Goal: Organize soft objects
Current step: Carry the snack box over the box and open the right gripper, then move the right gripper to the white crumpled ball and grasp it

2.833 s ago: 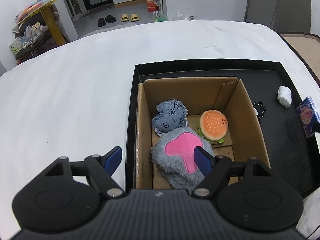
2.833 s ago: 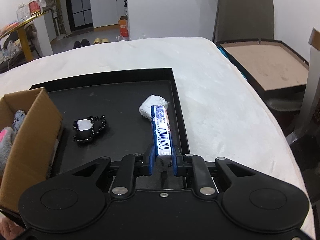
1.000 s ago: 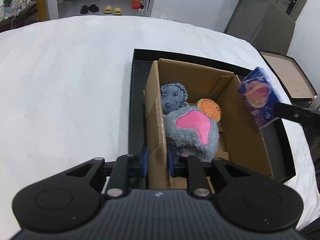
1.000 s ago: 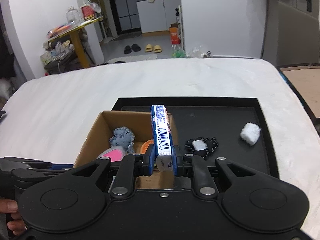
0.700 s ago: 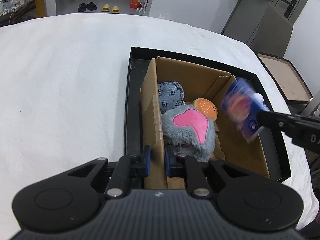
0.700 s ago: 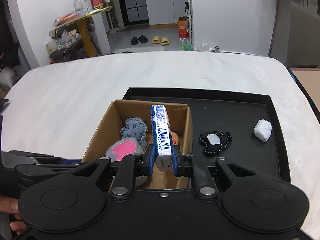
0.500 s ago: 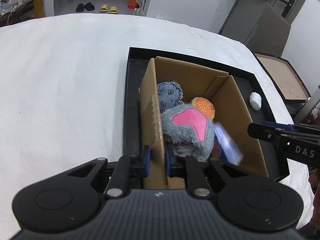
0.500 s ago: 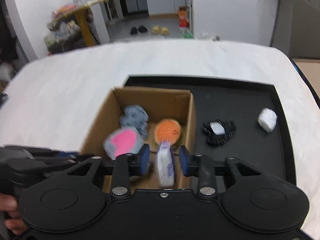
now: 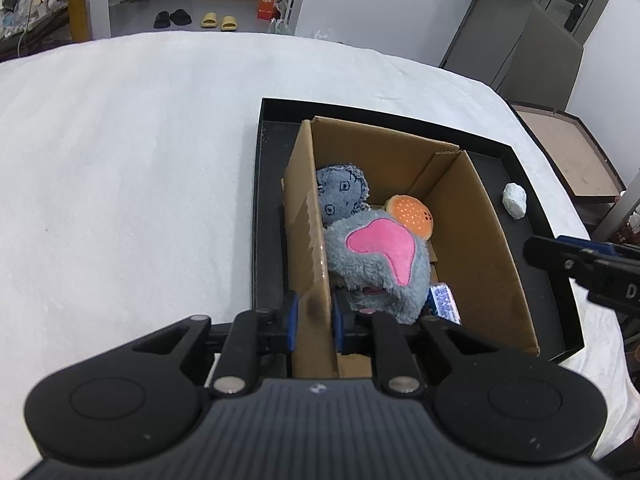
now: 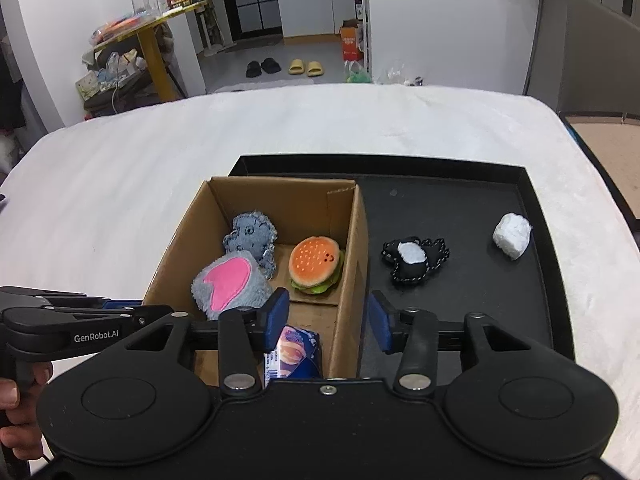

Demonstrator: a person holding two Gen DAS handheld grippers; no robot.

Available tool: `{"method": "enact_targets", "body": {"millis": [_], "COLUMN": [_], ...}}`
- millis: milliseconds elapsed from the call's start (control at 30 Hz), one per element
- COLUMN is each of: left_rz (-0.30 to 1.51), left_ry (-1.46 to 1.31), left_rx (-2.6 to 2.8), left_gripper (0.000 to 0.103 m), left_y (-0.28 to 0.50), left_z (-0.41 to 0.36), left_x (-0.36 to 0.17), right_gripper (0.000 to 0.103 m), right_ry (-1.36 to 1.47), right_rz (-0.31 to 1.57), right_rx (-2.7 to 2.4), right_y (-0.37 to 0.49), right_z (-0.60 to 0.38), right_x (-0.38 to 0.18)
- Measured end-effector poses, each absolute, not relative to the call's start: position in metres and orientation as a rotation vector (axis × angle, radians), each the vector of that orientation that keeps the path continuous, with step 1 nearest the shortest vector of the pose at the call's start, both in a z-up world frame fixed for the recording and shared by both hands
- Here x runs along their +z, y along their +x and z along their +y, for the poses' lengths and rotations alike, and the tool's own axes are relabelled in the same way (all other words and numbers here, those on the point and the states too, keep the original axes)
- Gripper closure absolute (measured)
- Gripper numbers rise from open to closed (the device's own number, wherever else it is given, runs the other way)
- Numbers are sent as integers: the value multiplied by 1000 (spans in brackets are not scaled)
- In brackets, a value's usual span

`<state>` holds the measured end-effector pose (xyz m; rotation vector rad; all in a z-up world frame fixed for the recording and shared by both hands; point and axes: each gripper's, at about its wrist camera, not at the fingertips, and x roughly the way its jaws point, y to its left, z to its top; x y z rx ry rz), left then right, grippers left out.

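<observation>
On a white-covered table, the left hand-held gripper is pinching the near left wall of a cardboard box, steadying it inside a black tray. Inside the box, a denim plush, a grey-and-pink plush and a burger plush are lying together, with a blue packet now resting at the box's near end. The right hand-held gripper, whose jaws have just been opening, is standing empty and partly spread above that packet, which it was clamping a second ago. Toward the tray's right edge, a black-and-white plush and a white lump are still waiting, so sorting appears over half done.
</observation>
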<state>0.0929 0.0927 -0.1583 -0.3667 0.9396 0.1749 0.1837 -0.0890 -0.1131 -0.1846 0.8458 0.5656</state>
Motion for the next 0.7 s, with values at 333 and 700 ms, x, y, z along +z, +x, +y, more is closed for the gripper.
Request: {"method": "enact_targets", "body": {"millis": [333,700], "left_rz": [929,920], "left_ry": [-307,-216], "left_rx": [225,306], "left_gripper": [64,31], "left_y": [95,105], "left_z": [87,73], "left_x": [-147,-138], "right_gripper": [39,28], "right_ry": [-112,-49], "right_rz": [802,798], "right_rx": [521,491], "right_y": [194,209], "right_z": [-115,-142], "right_x": [-111,-124]}}
